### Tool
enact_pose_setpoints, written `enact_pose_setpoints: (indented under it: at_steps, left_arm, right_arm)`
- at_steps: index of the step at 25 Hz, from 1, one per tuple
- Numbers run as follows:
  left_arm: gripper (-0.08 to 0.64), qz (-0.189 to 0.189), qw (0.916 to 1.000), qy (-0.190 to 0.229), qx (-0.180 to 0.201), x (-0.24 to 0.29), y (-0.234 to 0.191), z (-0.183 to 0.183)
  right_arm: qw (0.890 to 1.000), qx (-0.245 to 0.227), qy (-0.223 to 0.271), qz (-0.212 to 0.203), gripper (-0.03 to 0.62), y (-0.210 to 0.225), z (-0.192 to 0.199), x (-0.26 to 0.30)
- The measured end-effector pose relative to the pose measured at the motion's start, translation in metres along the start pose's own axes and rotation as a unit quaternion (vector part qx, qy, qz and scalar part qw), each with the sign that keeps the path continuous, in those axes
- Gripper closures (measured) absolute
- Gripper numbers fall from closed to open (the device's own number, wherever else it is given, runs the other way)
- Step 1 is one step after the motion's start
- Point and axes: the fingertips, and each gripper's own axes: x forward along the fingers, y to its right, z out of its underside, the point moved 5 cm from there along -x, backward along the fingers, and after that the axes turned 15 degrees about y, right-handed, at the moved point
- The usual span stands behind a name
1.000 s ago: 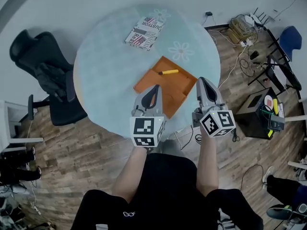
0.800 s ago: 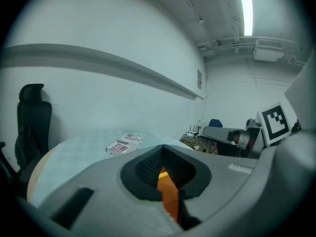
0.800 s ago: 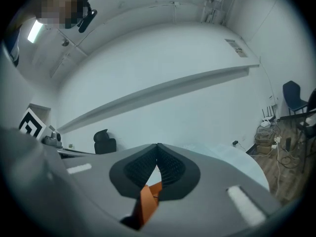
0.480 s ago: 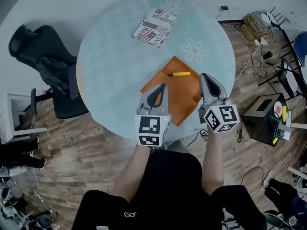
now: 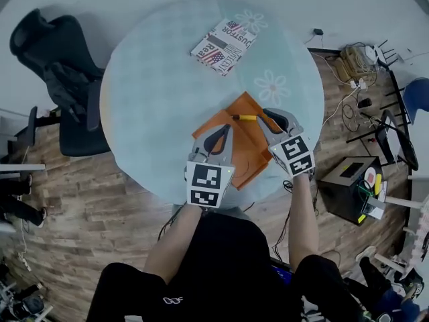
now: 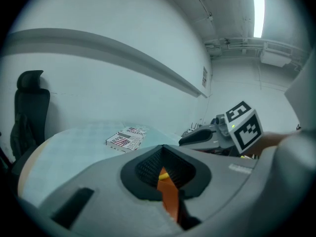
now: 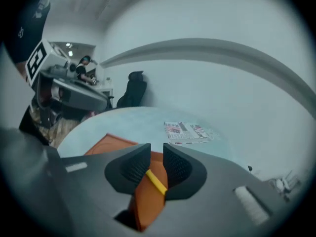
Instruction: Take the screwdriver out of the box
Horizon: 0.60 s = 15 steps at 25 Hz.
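L tool (image 5: 219, 131) clenched, empty, above left side of orange box (image 5: 236, 158) | R tool (image 5: 270, 117) jaws opening, nothing gripped; yellow screwdriver (image 5: 244, 117) shows btwn them in R gripper view, pads not on it | screwdriver lies in box nr far edge, on round table (image 5: 151, 106) | booklet (image 5: 223, 37) farther back, well apart

This looks like an office or lab workroom. A round desk (image 5: 154, 113) under a pale flowered cloth stands on wood-look flooring (image 5: 87, 227), with a black office chair (image 5: 60, 79) to its left. At the far right a tangle of cables (image 5: 352, 62) sprawls over the floor near a black equipment box (image 5: 345, 186). Plain white walls rise to a ceiling tube light (image 6: 256, 9).
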Motion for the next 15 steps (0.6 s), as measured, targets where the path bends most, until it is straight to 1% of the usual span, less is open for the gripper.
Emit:
enact_pose_setpoints:
  at_steps: [2,3,4,7,10,12,13,14,15]
  left_arm:
    - [0.557,-0.008,1.0,0.003,-0.004,-0.001,-0.008,0.0]
    - [0.557,-0.013,0.9999,0.005,-0.006,-0.002,-0.011,0.0]
    - [0.557,-0.018,0.9998,0.007,-0.008,-0.003,-0.015,0.0]
    - [0.557,-0.03,0.9995,0.007,-0.01,-0.012,-0.025,0.001]
    - [0.557,-0.05,0.9986,0.009,-0.014,-0.026,-0.039,0.003]
    - [0.557,-0.067,0.9975,0.011,-0.02,-0.036,-0.05,0.004]
    - [0.557,-0.076,0.9968,0.012,-0.022,-0.041,-0.056,0.005]
    - [0.557,-0.084,0.9961,0.013,-0.024,-0.046,-0.062,0.006]
    - [0.557,-0.092,0.9953,0.014,-0.026,-0.05,-0.067,0.006]
  right_arm:
    - [0.996,-0.05,-0.053,-0.05,0.496,-0.007,0.017,0.021]
    - [0.991,-0.077,-0.083,-0.074,0.491,-0.009,0.026,0.03]
    - [0.983,-0.105,-0.114,-0.096,0.487,-0.009,0.037,0.039]
    - [0.953,-0.172,-0.199,-0.15,0.483,-0.012,0.071,0.057]
    - [0.916,-0.226,-0.266,-0.197,0.477,-0.016,0.097,0.069]
    - [0.889,-0.258,-0.302,-0.226,0.474,-0.019,0.109,0.077]
    - [0.878,-0.272,-0.315,-0.237,0.476,-0.02,0.113,0.08]
    - [0.869,-0.282,-0.326,-0.244,0.476,-0.022,0.117,0.084]
    - [0.862,-0.289,-0.335,-0.249,0.478,-0.024,0.119,0.088]
